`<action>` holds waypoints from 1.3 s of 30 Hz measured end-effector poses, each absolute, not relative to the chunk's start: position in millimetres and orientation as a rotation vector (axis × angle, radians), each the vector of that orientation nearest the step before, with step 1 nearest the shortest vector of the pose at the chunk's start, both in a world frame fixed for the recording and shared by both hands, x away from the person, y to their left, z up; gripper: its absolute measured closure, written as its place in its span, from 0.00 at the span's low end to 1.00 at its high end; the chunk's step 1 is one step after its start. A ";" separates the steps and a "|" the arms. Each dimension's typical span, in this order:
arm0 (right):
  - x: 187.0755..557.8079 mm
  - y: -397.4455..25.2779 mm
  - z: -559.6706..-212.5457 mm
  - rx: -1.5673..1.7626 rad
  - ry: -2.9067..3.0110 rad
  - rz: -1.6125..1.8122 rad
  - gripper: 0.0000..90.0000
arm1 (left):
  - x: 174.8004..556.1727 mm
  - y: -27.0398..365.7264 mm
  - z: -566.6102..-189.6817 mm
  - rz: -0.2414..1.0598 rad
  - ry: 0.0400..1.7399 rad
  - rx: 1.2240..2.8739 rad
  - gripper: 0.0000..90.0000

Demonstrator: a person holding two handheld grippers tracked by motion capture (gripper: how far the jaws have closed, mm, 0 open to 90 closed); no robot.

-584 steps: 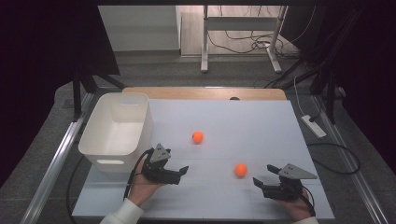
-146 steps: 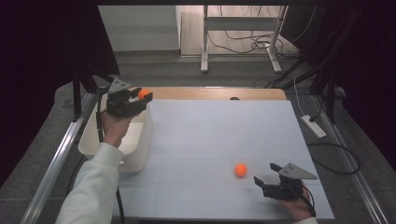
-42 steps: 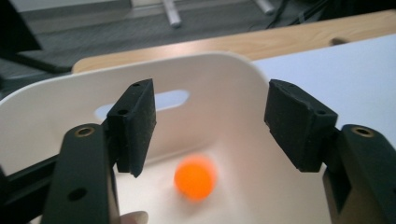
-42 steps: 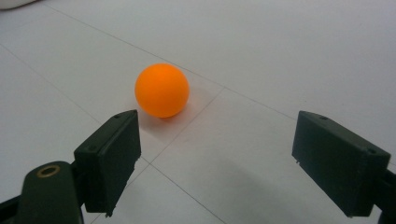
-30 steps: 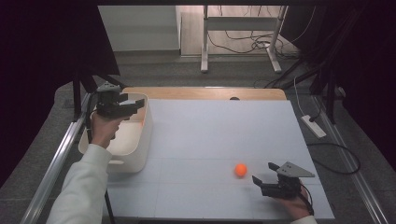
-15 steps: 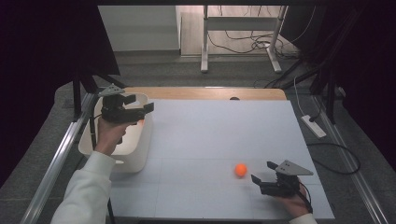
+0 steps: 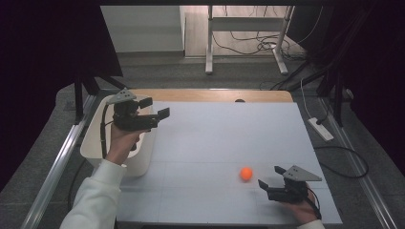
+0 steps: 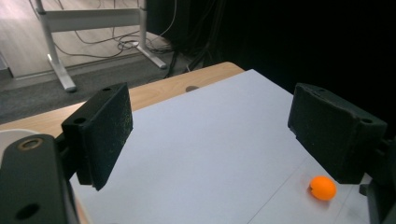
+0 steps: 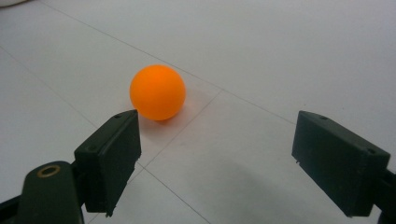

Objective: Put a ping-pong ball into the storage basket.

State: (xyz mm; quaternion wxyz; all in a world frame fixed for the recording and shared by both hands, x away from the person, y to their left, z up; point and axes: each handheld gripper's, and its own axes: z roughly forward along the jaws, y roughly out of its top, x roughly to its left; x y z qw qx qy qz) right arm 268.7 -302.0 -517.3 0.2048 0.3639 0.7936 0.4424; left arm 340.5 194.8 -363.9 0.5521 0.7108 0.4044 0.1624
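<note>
An orange ball (image 7: 246, 173) lies on the white table top (image 7: 224, 138) at the front right. My right gripper (image 7: 268, 183) rests just right of it, open and empty; in the right gripper view the ball (image 9: 157, 92) sits just ahead of the left jaw, outside the gap of the right gripper (image 9: 215, 154). My left gripper (image 7: 155, 109) is held in the air over the right rim of the white bin (image 7: 95, 143), open with nothing between its jaws. From the left gripper view, the left gripper (image 8: 224, 126) looks across the table to the ball (image 8: 323, 187).
The white bin stands at the table's left edge, partly hidden by the left hand and sleeve (image 7: 100, 195). A wooden strip (image 7: 210, 95) runs along the far edge. Cables and a power strip (image 7: 321, 129) lie on the floor at the right. A metal rail (image 7: 52, 167) runs along the left.
The left gripper has moved from over the bin's far left toward the right and nearer the table, now open and empty. The ball and right gripper have not moved.
</note>
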 end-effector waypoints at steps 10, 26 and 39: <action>268.2 -303.9 -516.1 1.019 2.202 1.227 0.17 | 340.9 179.8 -367.7 0.383 0.922 1.747 0.17; 269.9 -301.8 -516.6 1.009 2.211 1.224 0.18 | 340.3 164.5 -373.2 0.346 0.890 1.771 0.17; 271.0 -301.5 -515.3 1.024 2.199 1.239 0.18 | 336.9 147.9 -371.8 0.296 0.839 1.788 0.18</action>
